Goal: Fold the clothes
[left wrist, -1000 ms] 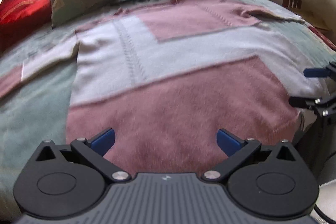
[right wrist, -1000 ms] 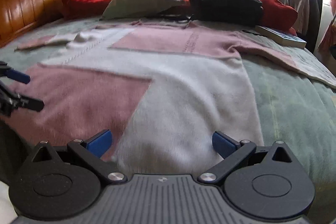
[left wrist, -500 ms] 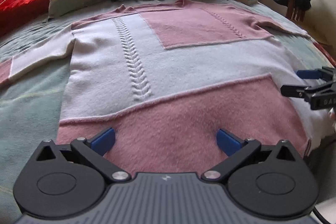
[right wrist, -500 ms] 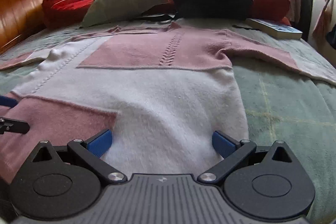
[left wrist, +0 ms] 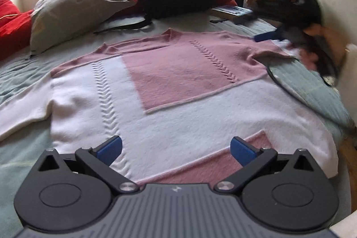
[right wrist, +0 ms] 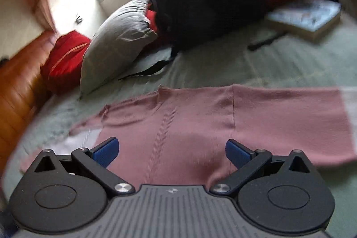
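Looking along the left gripper [left wrist: 176, 150], its jaws stand wide apart above the hem of the pink-and-white sweater [left wrist: 178, 86], which lies spread flat on the bed [left wrist: 312, 81], unfolded.

From the right gripper [right wrist: 171, 152], jaws equally apart, a pink sleeve [right wrist: 290, 117] stretches outward. Every fold looks yet to come.

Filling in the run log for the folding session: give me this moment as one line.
stage: pre-fold | sweater: flat on bed | left tool: open, over hem | right tool: open, near right sleeve | nothing gripped
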Tool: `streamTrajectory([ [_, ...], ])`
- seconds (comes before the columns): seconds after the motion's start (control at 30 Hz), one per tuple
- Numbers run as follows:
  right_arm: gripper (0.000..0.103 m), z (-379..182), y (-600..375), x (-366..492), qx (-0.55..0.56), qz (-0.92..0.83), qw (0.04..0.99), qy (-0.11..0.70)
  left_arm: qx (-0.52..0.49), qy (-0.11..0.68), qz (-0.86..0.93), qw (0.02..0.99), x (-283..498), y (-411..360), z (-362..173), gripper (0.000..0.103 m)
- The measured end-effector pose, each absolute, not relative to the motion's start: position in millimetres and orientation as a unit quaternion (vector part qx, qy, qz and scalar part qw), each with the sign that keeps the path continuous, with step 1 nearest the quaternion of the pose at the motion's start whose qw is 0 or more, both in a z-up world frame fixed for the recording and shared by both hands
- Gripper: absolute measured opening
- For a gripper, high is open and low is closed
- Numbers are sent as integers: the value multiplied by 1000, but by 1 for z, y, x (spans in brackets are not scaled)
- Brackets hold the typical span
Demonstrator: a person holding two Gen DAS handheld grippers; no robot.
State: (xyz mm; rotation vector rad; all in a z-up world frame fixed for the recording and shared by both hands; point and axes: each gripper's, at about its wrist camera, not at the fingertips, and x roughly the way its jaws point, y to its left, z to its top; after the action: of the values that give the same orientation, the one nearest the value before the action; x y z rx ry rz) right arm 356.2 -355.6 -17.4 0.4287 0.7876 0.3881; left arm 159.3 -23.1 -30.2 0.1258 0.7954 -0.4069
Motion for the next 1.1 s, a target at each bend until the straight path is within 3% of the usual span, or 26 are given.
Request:
streamTrajectory([
  [0.2,103,-61,-362,380,233,215,860,401,66,406,-197,890,169,-35,-47,102],
  [0.53,103,-38,-382,356,248,197,878,359,64,412,-193,888,168,-38,-49,102],
  [0.63,103,-59,-384,365,259,188,861,396,66,410,-201,887,165,-42,-48,102],
  [1.1,103,-63,-423,356,280,171,863,385,72,408,-201,888,159,-45,-47,102],
])
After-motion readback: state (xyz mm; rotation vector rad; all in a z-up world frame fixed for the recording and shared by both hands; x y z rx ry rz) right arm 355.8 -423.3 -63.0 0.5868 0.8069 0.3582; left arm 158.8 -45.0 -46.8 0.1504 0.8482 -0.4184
